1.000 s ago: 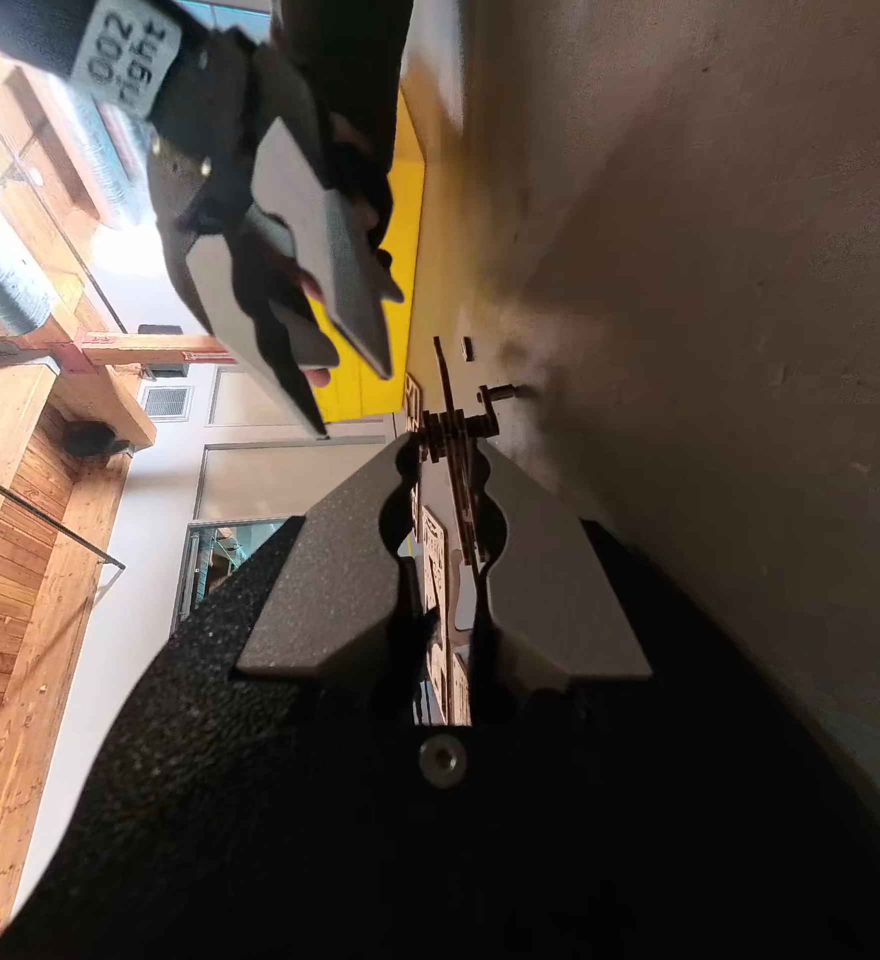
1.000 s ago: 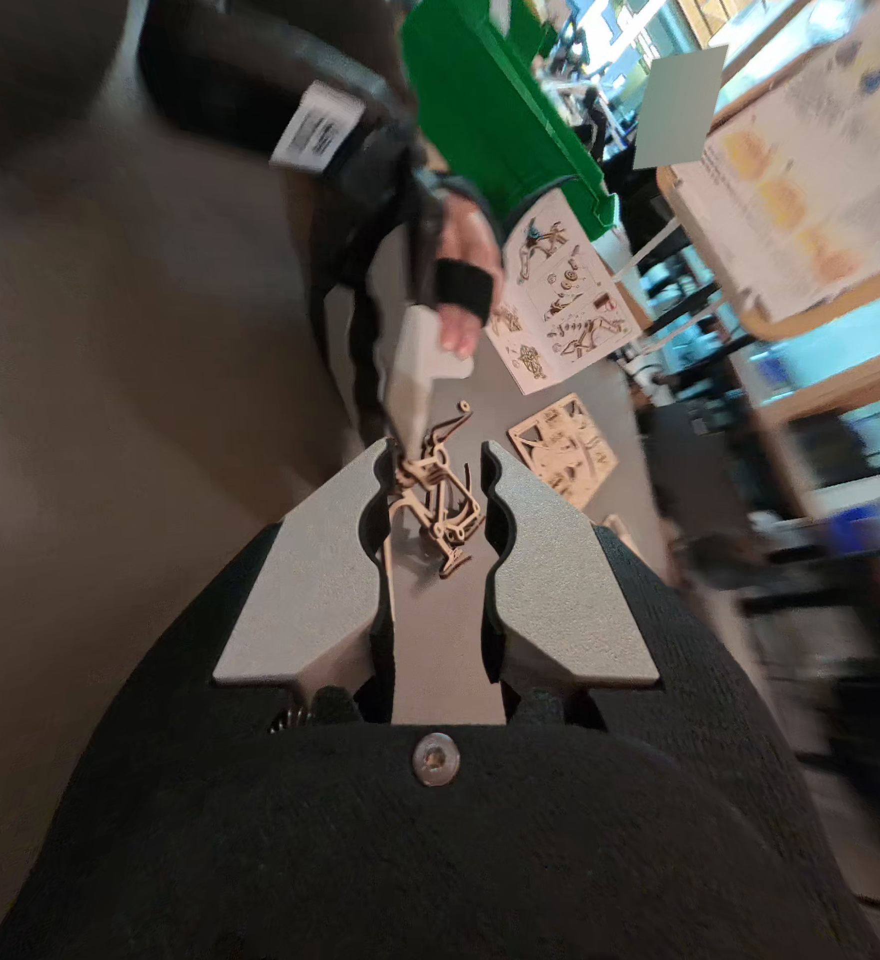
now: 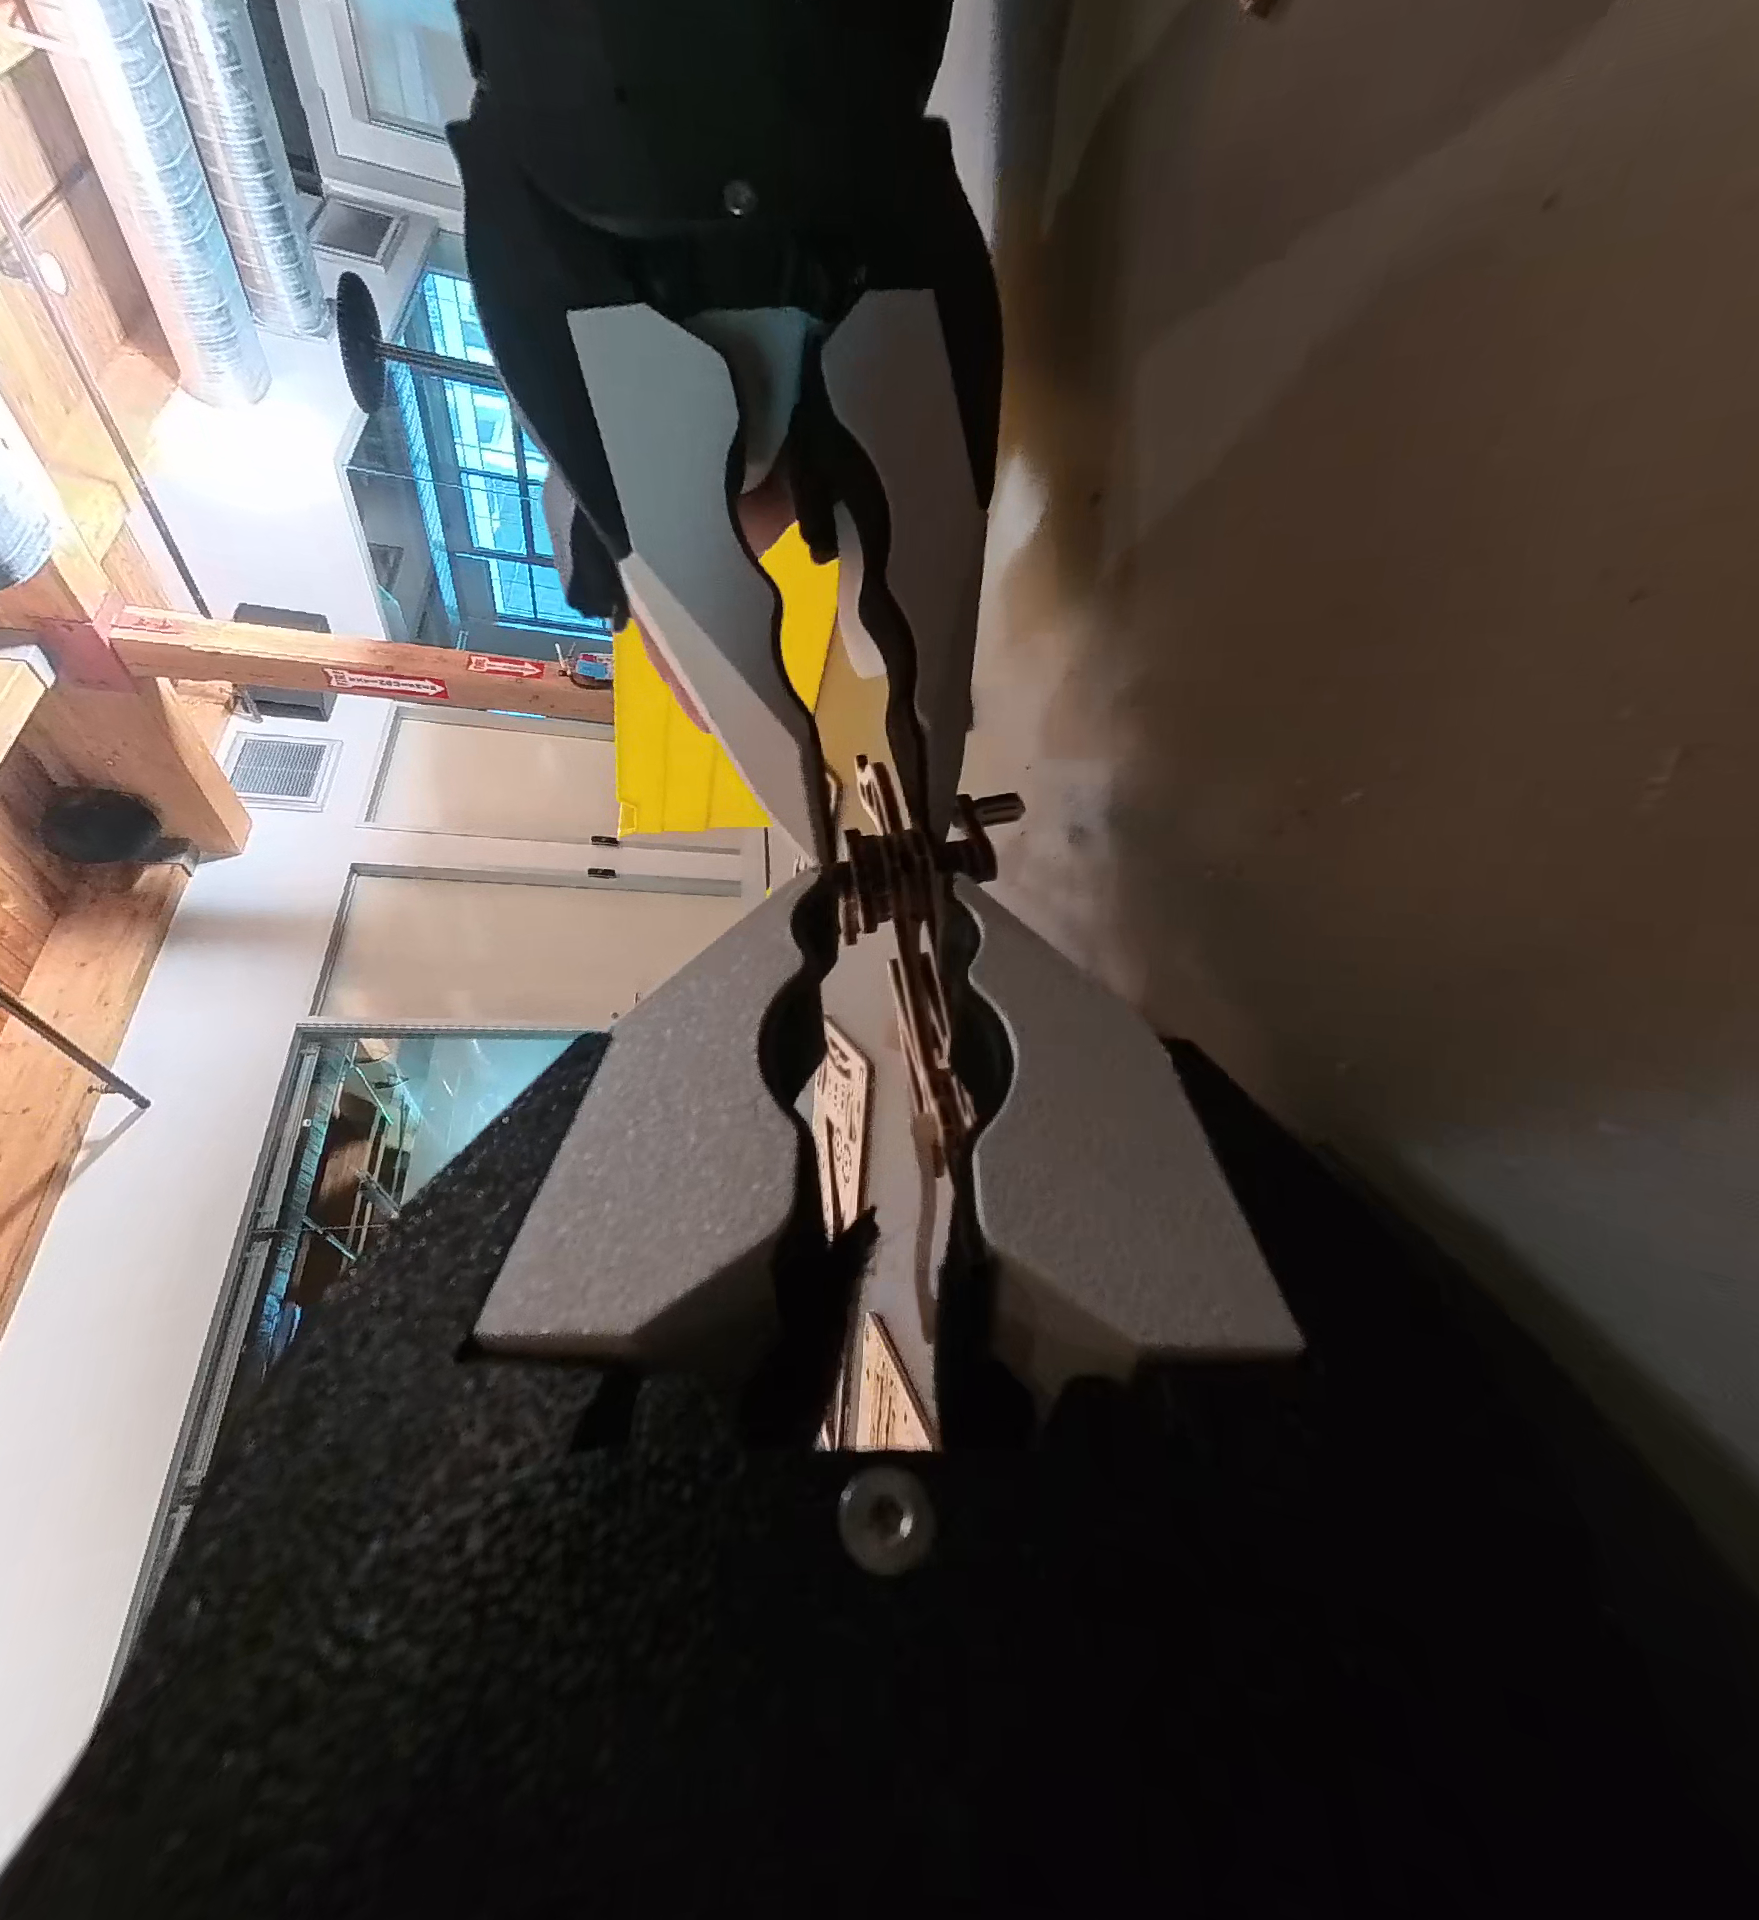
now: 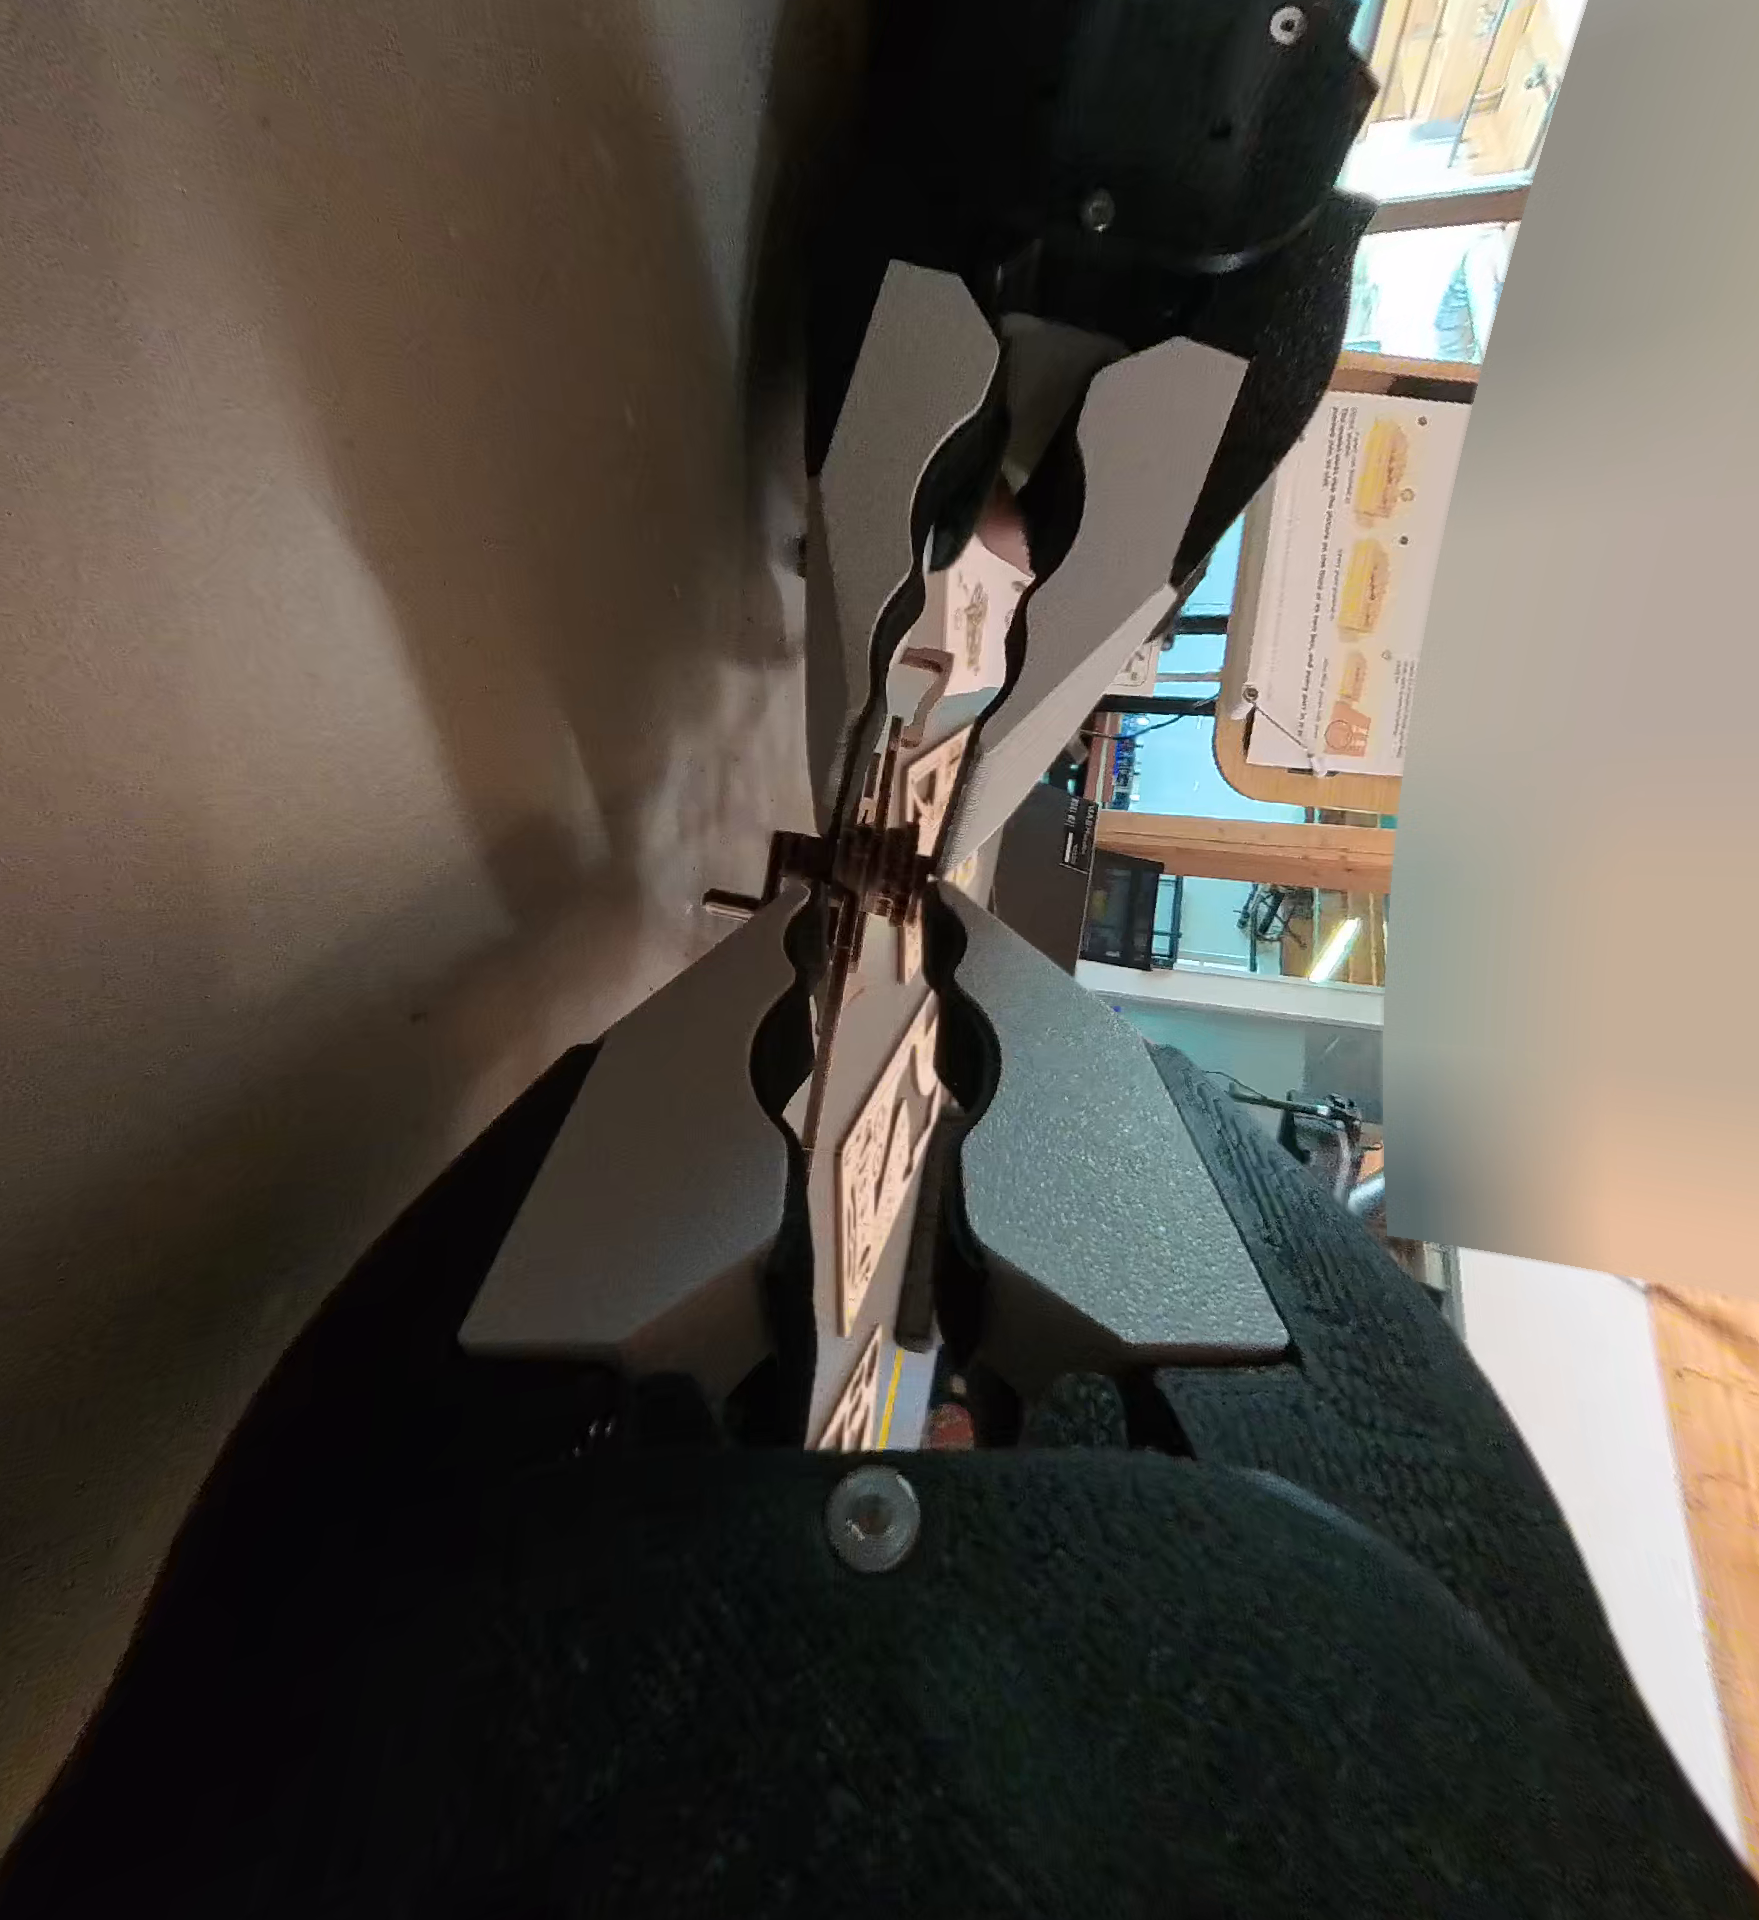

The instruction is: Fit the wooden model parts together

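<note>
My left gripper (image 3: 890, 883) and right gripper (image 4: 870, 899) both pinch the model (image 3: 901, 873) with nearly closed jaws; I press straight, gently, without twisting.

Yellow bin (image 3: 688, 727) beside a timber beam (image 3: 262, 665) — illustrated poster (image 4: 1342, 582) on a board, grey tabletop (image 4: 283, 520).

Left gripper (image 3: 885, 883) and right gripper (image 4: 870, 899) meet tip to tip, head-on. Fingers (image 3: 667, 1122) of each narrowed to a slim gap, both pairs pinching the same spot from opposite ends.
</note>
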Demonstrator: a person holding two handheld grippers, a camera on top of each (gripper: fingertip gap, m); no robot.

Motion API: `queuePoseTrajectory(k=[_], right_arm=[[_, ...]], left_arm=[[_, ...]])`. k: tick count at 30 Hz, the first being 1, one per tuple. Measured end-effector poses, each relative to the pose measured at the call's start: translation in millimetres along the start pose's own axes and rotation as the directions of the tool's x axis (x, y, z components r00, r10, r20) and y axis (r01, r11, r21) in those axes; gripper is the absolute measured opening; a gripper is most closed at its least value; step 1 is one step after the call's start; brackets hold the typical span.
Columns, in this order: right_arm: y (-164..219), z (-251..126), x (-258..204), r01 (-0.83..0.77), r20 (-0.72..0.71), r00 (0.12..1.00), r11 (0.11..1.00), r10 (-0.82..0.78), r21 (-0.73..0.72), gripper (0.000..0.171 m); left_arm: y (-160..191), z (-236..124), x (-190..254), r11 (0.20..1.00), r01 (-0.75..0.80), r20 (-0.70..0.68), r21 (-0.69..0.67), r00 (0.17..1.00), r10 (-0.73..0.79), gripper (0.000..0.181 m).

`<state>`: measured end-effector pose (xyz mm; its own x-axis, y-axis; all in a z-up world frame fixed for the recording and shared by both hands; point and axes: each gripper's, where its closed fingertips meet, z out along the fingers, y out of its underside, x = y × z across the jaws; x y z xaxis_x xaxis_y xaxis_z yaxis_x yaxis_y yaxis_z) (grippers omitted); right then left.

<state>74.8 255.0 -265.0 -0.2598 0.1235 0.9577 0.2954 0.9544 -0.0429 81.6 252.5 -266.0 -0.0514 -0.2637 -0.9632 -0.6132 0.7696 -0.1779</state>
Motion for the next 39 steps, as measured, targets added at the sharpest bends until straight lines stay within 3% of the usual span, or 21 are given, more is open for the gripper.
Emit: queuePoseTrajectory(k=[8,19,39], right_arm=[[-1.0,-0.6,1.2,-0.05,-0.007,0.999,0.999,0.05,0.017,0.015],[-0.3,-2.8,3.7,-0.072,-0.021,0.997,0.997,0.072,0.026,0.015],[-3.5,-1.9,-1.3,-0.074,0.01,0.997,0.997,0.074,0.012,0.014]], left_arm=[[0.2,-1.9,-0.7,0.998,0.054,0.001,0.022,0.999,-0.054,0.016],[3.9,-2.4,-6.1,1.0,0.021,0.048,-0.01,0.999,-0.02,0.022],[5.6,-0.8,3.4,0.998,0.037,-0.04,-0.054,0.998,-0.039,0.013]])
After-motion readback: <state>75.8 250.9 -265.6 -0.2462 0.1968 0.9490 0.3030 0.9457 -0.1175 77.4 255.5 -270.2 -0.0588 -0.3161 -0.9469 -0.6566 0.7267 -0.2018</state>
